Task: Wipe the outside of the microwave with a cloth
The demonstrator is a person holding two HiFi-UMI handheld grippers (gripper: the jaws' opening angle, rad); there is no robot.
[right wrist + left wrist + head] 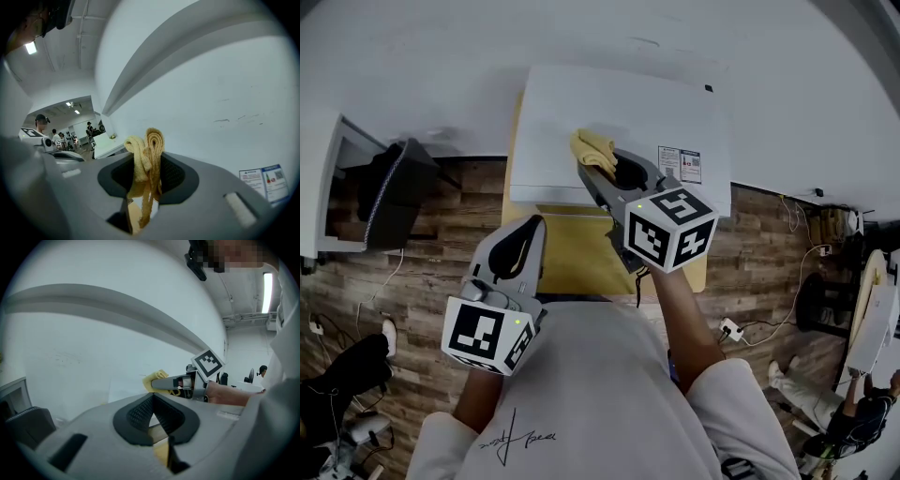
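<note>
Two grippers in view, one in each of the person's hands. Right gripper (598,164) stretched forward over the white microwave (581,103) in the upper middle of the head view, clamped tight on a bunched yellow cloth (591,145). In the right gripper view, folds of that cloth (148,149) pinched between the dark pads (172,173) and sticking up past the tips. Cloth low over the left front part of the microwave's flat top, seemingly pressed against it, though actual contact hard to confirm. Printed label (679,164) on the same top, just right of the gripper, and again at the lower right of the right gripper view (262,182). Left gripper (534,225) lower, at centre left of the head view, above the front edge of the yellowish table (572,251) carrying the microwave, well apart from the cloth. Closed too: pads (139,413) meeting at their tips in the left gripper view, nothing between them. Beyond those tips, right gripper (161,382) with the cloth (151,380) at its end. Dark chair (389,192) at the upper left, over wood-plank floor (422,258).
</note>
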